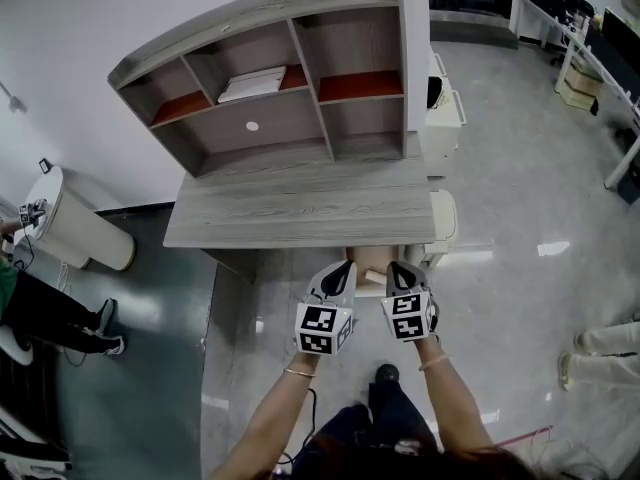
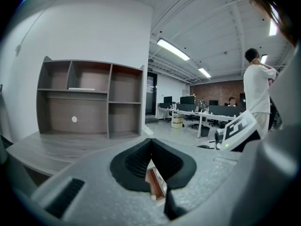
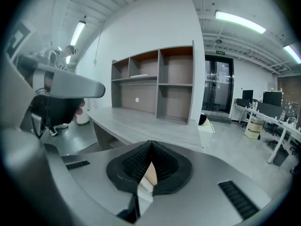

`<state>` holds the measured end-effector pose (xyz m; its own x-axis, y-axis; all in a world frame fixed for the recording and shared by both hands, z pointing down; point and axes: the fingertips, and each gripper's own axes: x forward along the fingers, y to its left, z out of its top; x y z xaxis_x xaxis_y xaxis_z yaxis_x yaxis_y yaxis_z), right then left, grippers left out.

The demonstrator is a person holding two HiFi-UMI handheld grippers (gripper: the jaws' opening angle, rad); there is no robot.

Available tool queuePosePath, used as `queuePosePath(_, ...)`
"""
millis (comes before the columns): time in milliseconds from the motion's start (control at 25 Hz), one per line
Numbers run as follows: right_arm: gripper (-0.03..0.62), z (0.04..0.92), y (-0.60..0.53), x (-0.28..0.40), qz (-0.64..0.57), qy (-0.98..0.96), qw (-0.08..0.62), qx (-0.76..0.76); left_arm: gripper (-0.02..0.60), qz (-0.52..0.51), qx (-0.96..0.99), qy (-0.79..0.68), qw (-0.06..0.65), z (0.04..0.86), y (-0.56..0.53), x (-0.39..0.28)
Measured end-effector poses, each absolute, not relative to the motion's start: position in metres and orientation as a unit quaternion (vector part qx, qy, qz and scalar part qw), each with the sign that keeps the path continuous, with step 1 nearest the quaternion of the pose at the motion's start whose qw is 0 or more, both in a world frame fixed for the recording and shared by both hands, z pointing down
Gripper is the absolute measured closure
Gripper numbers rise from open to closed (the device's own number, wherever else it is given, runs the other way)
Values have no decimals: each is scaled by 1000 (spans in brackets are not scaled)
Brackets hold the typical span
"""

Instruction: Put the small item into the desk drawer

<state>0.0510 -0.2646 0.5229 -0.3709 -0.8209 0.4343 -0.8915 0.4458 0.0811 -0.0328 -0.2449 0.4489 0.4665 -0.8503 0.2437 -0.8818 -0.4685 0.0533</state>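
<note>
In the head view both grippers are held side by side just in front of the grey wooden desk [image 1: 300, 208]. They point at a light-brown open drawer [image 1: 371, 260] under the desk's front edge. My left gripper [image 1: 344, 268] is shut, and its own view shows the black pads [image 2: 136, 161] meeting at the tips with nothing clamped. My right gripper [image 1: 396, 267] is also shut and empty, its pads [image 3: 164, 166] touching at the top. Through the slit under each pair of jaws I glimpse only beige drawer wood. No small item is visible in any view.
A grey hutch [image 1: 280, 78] with open shelves stands on the desk's back; a white sheet [image 1: 252, 83] lies on one shelf. A white cabinet [image 1: 442, 118] sits to the desk's right and a white bin [image 1: 75, 230] to its left. Other people's legs show at both edges.
</note>
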Motion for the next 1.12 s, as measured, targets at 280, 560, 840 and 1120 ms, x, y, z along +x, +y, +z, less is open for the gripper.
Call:
queuePosePath(280, 592, 477, -234, 45, 78, -823, 157, 541, 566, 78, 861, -496, 76, 426, -217, -42)
queuePosePath(560, 592, 441, -204, 42, 55, -818, 144, 555, 566, 61, 867, -490, 63, 397, -192, -50)
queuePosePath(840, 592, 411, -171, 36, 26, -820, 127, 557, 566, 50, 874, -481, 50, 377, -164, -50)
queuePosePath(1120, 592, 383, -138, 30, -15, -820, 116, 560, 566, 40, 880, -472, 33, 356, -133, -48)
